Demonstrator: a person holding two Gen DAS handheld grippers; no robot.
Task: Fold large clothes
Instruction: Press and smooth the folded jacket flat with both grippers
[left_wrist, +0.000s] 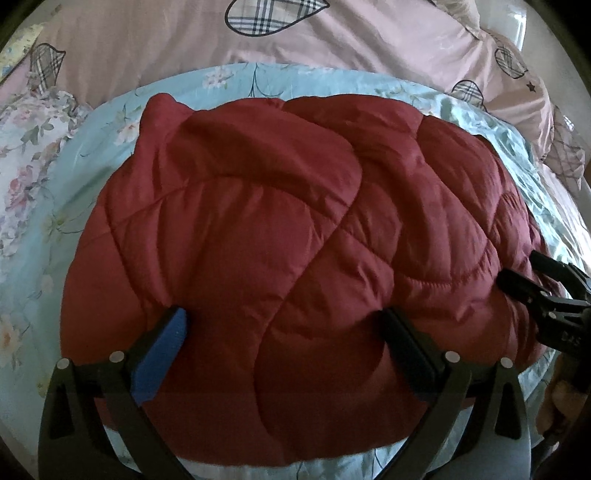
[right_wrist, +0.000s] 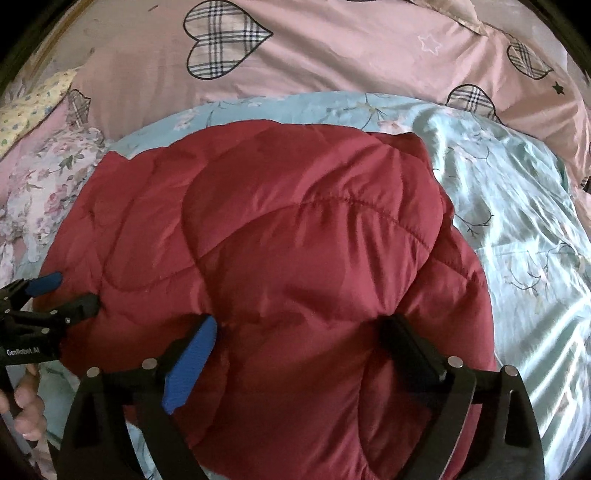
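A dark red quilted padded jacket (left_wrist: 280, 229) lies folded in a bulky bundle on a light blue floral sheet (left_wrist: 92, 206); it also shows in the right wrist view (right_wrist: 288, 240). My left gripper (left_wrist: 284, 332) is open, its fingers wide apart and pressed onto the near part of the jacket. My right gripper (right_wrist: 299, 332) is open too, fingers spread over the jacket's near right part. The right gripper shows in the left wrist view (left_wrist: 524, 273) at the jacket's right edge. The left gripper shows in the right wrist view (right_wrist: 62, 295) at the left edge.
A pink duvet with plaid hearts (right_wrist: 332, 48) lies behind the blue sheet (right_wrist: 517, 221). A floral cloth (left_wrist: 26, 155) sits at the left. A hand (right_wrist: 22, 398) holds the left gripper at the lower left.
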